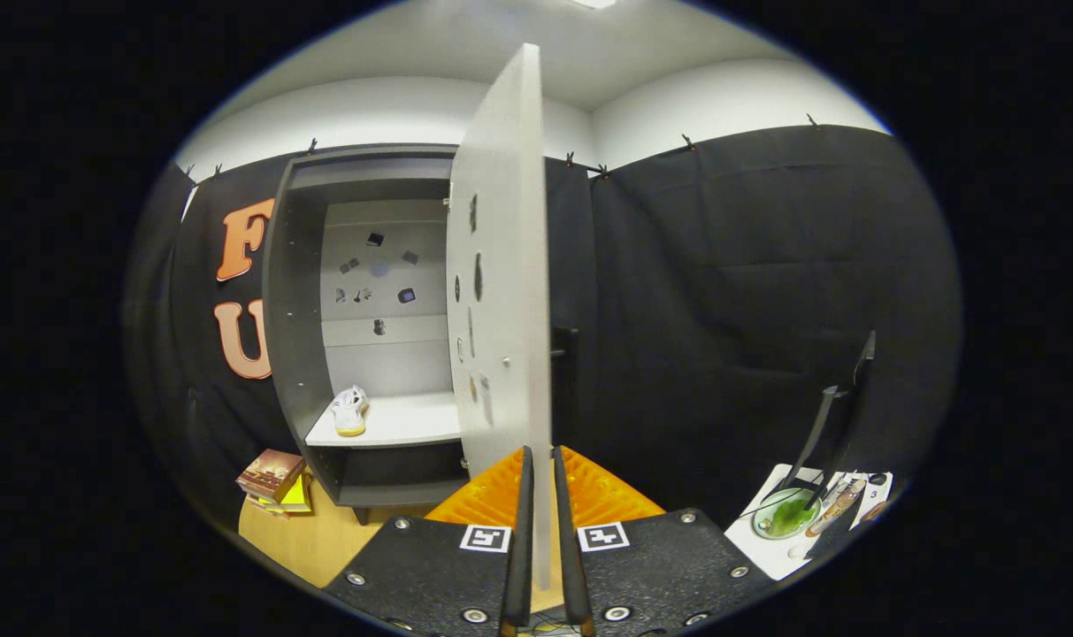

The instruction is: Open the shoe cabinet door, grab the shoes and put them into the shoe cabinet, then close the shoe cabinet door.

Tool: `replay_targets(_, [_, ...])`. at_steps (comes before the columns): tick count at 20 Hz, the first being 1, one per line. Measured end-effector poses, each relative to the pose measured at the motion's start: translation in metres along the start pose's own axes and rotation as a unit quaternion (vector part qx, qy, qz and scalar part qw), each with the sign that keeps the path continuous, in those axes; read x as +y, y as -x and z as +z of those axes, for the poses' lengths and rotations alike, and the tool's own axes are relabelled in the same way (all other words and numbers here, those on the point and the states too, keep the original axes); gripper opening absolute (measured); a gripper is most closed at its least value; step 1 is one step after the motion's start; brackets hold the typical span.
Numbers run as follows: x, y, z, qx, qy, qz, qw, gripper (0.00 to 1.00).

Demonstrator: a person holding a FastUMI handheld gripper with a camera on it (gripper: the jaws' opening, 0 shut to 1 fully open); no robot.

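One shoe (350,411) is sitting on the cabinet's middle shelf (403,423), toward its left end, toe pointing out of the opening. No second shoe can be made out on that shelf. One shoe cabinet (299,292) is standing open against the booth wall, with one stack of books or boxes (272,478) lying on the wooden floor just beside its lower left corner.

One door (501,265) is standing swung out, edge-on to the camera, its long axis running vertical. The door's lower free edge is passing straight between the jaws, so the gripper (543,522) is straddling the panel. The jaws are sitting nearly closed with the panel in the narrow gap; whether both are actually pressing on it cannot be told.

Judgement: the shoe is already stowed, so the closing step is in hand. The opening is lying to the left of the jaws, so the door needs swinging leftward about its hinge side.

One white tabletop (766,547) is standing well apart to the right, carrying one green dish (785,515).
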State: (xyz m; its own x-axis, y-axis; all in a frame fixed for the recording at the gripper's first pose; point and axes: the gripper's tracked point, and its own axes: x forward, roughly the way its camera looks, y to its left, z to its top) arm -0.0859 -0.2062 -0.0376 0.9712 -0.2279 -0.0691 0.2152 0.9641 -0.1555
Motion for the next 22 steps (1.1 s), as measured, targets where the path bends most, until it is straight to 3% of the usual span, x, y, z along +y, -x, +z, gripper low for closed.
replay_targets(3, [0.031,0.016,-0.022,0.013,0.014,0.024,1.0,0.21])
replay_targets(6, [0.079,0.017,-0.062,0.036,0.026,0.069,0.997,0.4])
replay_targets(12, [0.171,-0.016,-0.202,0.124,0.069,0.167,0.976,0.67])
replay_targets(17, [0.199,-0.065,-0.342,0.211,0.122,0.189,0.951,0.73])
replay_targets(22, [0.201,-0.107,-0.434,0.28,0.122,0.175,0.936,0.74])
